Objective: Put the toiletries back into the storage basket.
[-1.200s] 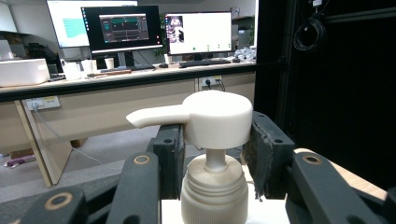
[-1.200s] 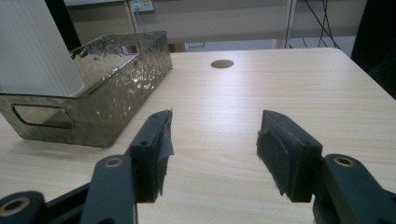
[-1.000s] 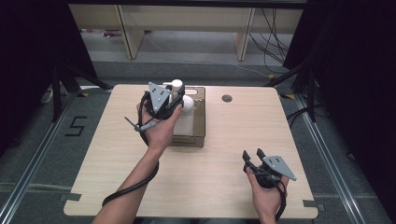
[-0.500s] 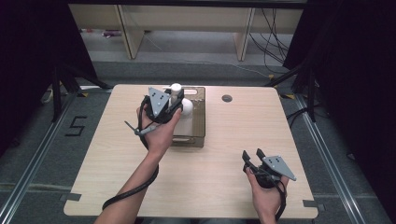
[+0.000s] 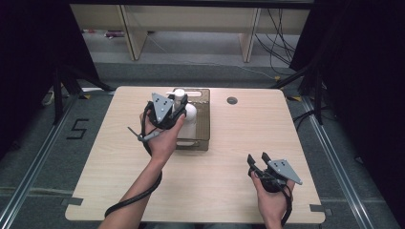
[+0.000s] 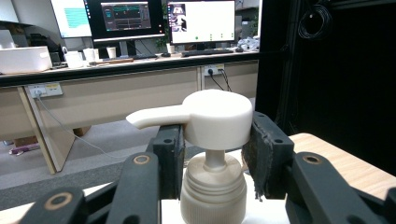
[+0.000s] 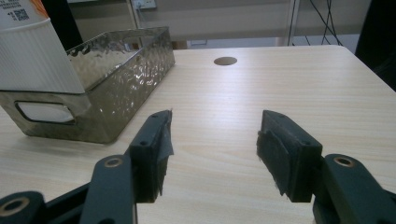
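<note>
A white pump bottle stands upright in a smoky clear tray at the table's far middle. My left gripper is shut on the bottle's pump head, one pad on each side, with the spout pointing left in the left gripper view. Below the head I see the bottle's ribbed collar. My right gripper rests near the table's front right edge, open with nothing between its pads. In the right gripper view the tray and the bottle's ribbed body lie to the left.
A round dark cable hole sits in the tabletop right of the tray. Bare wood lies between the tray and my right gripper. Beyond the far edge are shelving legs and loose cables on the floor.
My left hand with the pump bottle has shifted slightly toward the near side. The right hand has not moved.
</note>
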Motion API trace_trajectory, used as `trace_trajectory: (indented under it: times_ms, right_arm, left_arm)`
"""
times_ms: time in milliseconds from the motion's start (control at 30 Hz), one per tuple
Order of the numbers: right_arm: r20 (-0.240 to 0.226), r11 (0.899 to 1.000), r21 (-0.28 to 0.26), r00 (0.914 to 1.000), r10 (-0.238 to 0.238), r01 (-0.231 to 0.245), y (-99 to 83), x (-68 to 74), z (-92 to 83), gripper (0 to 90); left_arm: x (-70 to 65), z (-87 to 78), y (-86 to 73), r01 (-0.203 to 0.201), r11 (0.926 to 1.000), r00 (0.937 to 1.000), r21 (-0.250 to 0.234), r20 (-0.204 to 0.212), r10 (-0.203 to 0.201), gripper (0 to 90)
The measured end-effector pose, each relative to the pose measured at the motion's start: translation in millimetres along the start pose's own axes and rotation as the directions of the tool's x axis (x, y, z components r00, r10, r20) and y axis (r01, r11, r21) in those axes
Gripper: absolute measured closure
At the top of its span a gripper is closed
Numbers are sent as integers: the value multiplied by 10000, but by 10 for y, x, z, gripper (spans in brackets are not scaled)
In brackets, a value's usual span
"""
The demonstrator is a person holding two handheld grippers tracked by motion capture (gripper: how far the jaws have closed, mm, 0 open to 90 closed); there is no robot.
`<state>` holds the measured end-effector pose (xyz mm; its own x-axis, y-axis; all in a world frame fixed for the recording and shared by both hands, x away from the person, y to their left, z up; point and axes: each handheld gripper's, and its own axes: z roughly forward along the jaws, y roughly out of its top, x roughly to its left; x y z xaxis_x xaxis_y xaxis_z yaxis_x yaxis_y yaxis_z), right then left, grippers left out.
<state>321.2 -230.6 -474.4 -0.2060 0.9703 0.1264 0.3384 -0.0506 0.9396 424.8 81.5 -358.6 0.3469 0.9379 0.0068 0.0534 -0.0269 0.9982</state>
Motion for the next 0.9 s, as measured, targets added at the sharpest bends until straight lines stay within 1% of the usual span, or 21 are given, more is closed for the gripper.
trace_trajectory:
  times_ms: [67,100,200,233,267,300,367,500,567,600,633,667,700,767,800,833,867,900]
  right_arm:
    - [28,10000,-39,10000,38,-38,-7,3,5,447]
    - [-77,10000,2,10000,-31,31,-4,-5,6,447]
    - [-132,9999,-30,9999,-98,97,-5,-6,10,447]
    - [75,9998,126,9999,130,-131,-5,27,-3,447]
    - [89,9999,107,9999,-115,114,-1,11,-2,447]
    - [92,9999,162,9999,-39,38,1,16,-7,447]
    - [88,9999,79,9999,-101,100,-2,11,-1,447]
    - [84,9999,135,10000,-38,36,0,17,-4,447]
    - [-20,9999,61,9999,-150,150,-9,10,6,447]
    - [39,9996,61,9996,-287,287,-7,1,7,447]
    - [-62,9997,2,9997,-251,251,-11,0,13,447]
    - [-62,9997,2,9997,-251,251,-11,0,13,447]
    - [-158,9999,-1,9998,-142,142,-12,5,15,447]
    - [-127,9999,-13,9998,-138,138,-12,9,17,447]
    - [-163,10000,-2,9999,0,0,-14,20,18,447]
    - [-146,9999,9,9998,-105,105,-13,15,14,447]
    - [-202,10000,32,9998,81,-81,-16,24,16,447]
    - [-161,9997,82,9996,245,-243,-17,40,10,447]
  left_arm:
    - [4,-5,-23,41,10000,10000,7,-7,-41,592]
    - [8,-8,-30,14,10000,10000,45,-7,-14,592]
    - [10,-10,-47,40,10000,10000,61,-13,-40,592]
    - [12,-9,-59,47,10000,10000,71,-15,-47,592]
    - [14,-10,-67,47,9999,10000,96,-9,-47,592]
    - [13,-11,-76,54,9999,10000,124,-8,-54,592]
    - [13,-10,-96,77,9999,10000,135,-3,-77,592]
    - [14,-8,-131,102,9998,9999,184,-6,-102,592]
    - [18,-8,-142,95,9998,10000,201,-6,-95,592]
    - [18,-8,-142,95,9998,10000,201,-6,-95,592]
    - [22,-11,-152,98,9997,10000,215,0,-98,591]
    - [22,-11,-152,98,9997,10000,215,0,-98,591]
    - [26,-14,-161,97,9996,10000,254,-7,-97,591]
    - [27,-13,-174,123,9996,9999,242,16,-123,591]
    - [27,-13,-181,128,9996,9999,244,10,-128,591]
    - [27,-13,-181,128,9996,9999,244,10,-128,591]
    - [30,-17,-186,156,9996,9999,218,7,-156,591]
    - [33,-17,-186,137,9997,9999,222,7,-137,591]
